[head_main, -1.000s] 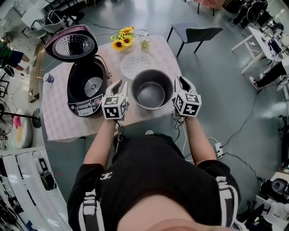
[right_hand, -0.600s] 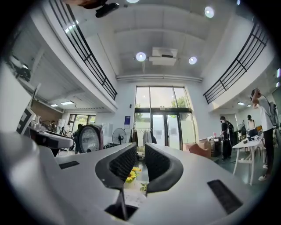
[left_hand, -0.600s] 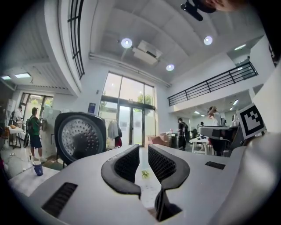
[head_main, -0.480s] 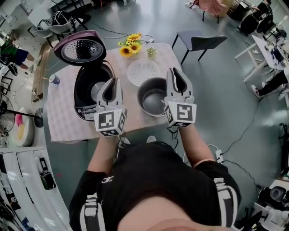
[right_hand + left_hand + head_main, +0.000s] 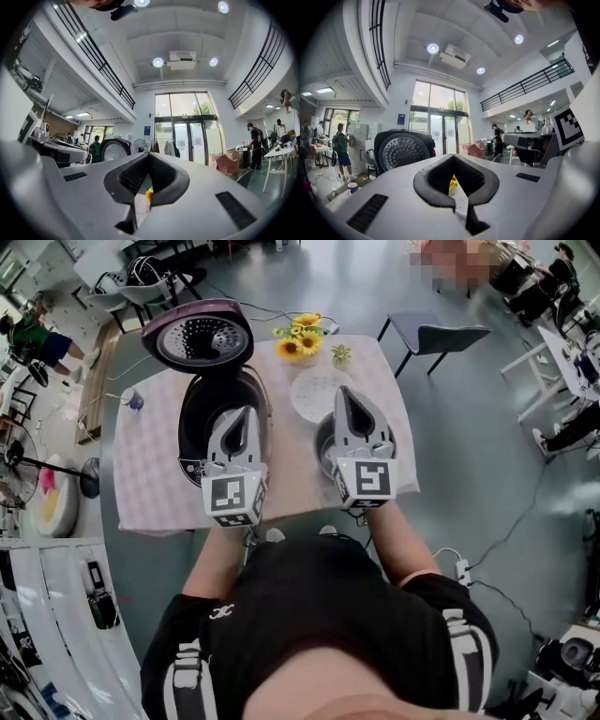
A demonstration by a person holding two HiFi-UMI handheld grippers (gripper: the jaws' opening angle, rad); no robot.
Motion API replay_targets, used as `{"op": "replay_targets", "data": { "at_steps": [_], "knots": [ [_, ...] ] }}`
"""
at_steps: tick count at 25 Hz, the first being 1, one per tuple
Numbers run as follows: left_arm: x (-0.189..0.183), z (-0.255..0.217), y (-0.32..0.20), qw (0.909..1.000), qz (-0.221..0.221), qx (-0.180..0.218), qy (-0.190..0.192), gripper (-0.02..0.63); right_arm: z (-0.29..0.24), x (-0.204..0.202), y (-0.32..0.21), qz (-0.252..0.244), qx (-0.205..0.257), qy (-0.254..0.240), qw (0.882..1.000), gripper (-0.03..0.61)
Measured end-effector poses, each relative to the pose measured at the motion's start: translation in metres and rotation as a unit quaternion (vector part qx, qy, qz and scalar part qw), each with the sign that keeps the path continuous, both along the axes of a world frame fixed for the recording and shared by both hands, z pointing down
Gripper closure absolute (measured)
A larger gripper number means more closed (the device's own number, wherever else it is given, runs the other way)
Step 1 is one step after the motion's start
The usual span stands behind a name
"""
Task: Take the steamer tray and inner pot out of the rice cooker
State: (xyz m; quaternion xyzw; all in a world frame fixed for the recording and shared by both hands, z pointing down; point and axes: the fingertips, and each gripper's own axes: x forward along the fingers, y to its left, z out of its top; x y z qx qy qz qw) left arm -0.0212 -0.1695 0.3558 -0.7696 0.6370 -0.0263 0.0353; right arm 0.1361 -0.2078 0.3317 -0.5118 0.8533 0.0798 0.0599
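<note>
Both grippers are hovering empty above the table, pointing roughly level.

Left gripper (image 5: 241, 413): jaws are sitting pressed together, nothing between them. It's hanging over the right half of the rice cooker (image 5: 197, 427).

Right gripper (image 5: 343, 392): jaws are also sitting together, clamped on nothing. It's floating right of the rice cooker, directly over the inner pot (image 5: 322, 448).

Inner pot is standing on the tablecloth (image 5: 150, 484) just right of the rice cooker, already out of it. It's mostly hiding under the right gripper; only a dark grey slice of rim is showing.

Steamer tray (image 5: 309, 395) is lying flat on the cloth behind the pot, right of the cooker's open lid (image 5: 197, 334). It's white, round and perforated, and the right gripper's tip is overlapping its edge in the head view.

Cooker is standing open, lid tilted back, cavity showing dark.
</note>
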Motion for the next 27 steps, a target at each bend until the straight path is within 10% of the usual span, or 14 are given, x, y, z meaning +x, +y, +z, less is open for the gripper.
{"op": "replay_targets", "data": {
  "at_steps": [27],
  "knots": [
    [0.000,0.014,-0.011,0.9993,0.022,-0.021,0.022,0.611,0.024,-0.009,-0.004,0.006,-0.032,0.031,0.999,0.577]
  ]
}}
